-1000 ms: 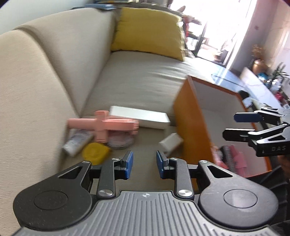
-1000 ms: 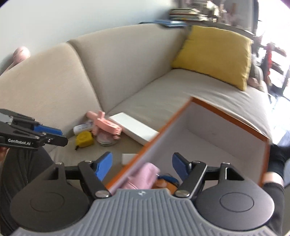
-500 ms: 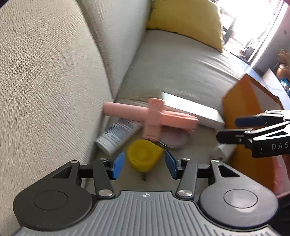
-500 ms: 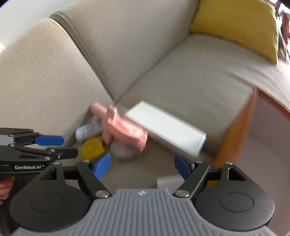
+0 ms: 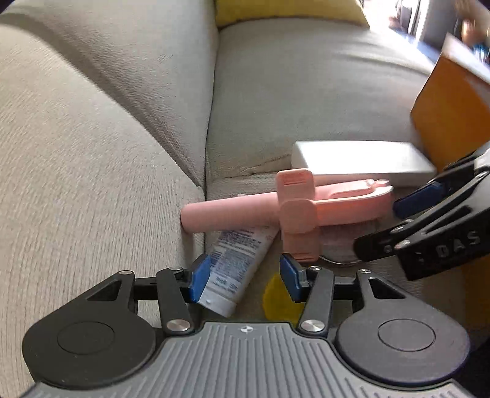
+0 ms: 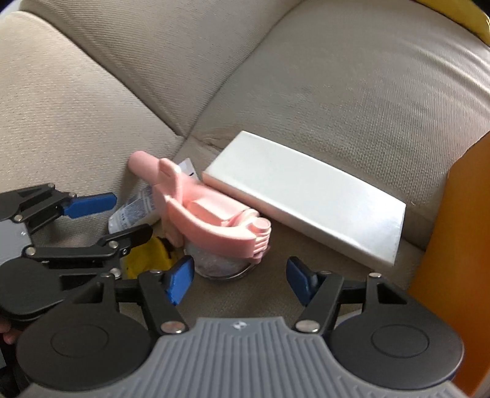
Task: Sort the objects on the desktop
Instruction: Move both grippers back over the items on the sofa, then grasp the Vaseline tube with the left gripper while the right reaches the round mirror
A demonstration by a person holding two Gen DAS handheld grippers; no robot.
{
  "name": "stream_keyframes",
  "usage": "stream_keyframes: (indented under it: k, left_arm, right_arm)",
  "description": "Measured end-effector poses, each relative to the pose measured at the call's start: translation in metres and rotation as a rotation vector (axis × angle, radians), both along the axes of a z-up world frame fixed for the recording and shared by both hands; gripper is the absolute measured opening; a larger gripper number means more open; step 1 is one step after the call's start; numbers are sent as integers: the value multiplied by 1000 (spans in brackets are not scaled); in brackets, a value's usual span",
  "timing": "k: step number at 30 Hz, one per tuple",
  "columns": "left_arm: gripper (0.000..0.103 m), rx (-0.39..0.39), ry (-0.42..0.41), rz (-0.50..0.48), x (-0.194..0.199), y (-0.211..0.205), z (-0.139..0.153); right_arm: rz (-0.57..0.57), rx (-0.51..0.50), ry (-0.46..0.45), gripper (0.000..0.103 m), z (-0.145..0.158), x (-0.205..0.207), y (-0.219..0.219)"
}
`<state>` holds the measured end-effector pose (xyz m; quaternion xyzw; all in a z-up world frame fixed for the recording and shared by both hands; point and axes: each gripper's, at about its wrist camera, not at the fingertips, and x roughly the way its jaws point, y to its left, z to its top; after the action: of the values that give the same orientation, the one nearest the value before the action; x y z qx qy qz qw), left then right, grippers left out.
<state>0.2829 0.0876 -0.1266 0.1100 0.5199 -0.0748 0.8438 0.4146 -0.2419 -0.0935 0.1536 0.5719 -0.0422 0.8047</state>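
A small heap lies on the sofa seat by the backrest: a pink folded hand-held stick (image 5: 275, 211) (image 6: 214, 220) across a white printed tube (image 5: 235, 260) (image 6: 137, 208), a yellow round item (image 5: 278, 301) (image 6: 147, 254), a clear round jar (image 6: 220, 266), and a long white box (image 5: 361, 162) (image 6: 306, 196). My left gripper (image 5: 245, 280) (image 6: 119, 219) stands open low over the tube's capped end, which lies between its pads without being pressed. My right gripper (image 6: 240, 280) (image 5: 389, 223) hovers just before the jar, its jaws closing with nothing between them.
An orange box (image 5: 450, 113) (image 6: 459, 245) stands on the seat at the right, close to the white box. The beige backrest (image 5: 92, 153) rises right behind the heap. A yellow cushion (image 5: 275, 12) sits farther along the sofa.
Both grippers have dropped and moved in toward the heap, away from the orange box. The left jaws have widened and now straddle the tube instead of the yellow item.
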Motion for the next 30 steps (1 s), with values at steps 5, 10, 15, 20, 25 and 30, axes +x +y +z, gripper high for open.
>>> stream_keyframes:
  k: [5, 10, 15, 20, 25, 30]
  left_arm:
    - [59, 54, 45, -49, 16, -8, -15]
    - [59, 72, 45, -73, 21, -11, -21]
    - [56, 61, 25, -73, 21, -9, -22]
    - [51, 31, 42, -33, 11, -4, -17]
    - [23, 20, 38, -38, -5, -2, 2]
    - [20, -33, 89, -54, -23, 7, 16]
  right_arm:
    - [-21, 28, 10, 70, -2, 2, -5]
    - [-23, 23, -6, 72, -3, 6, -6]
    - [-25, 25, -25, 70, -5, 11, -5]
    - [-14, 11, -33, 40, 5, 2, -6]
    - [24, 60, -12, 17, 11, -14, -4]
    - [7, 115, 16, 33, 12, -28, 0]
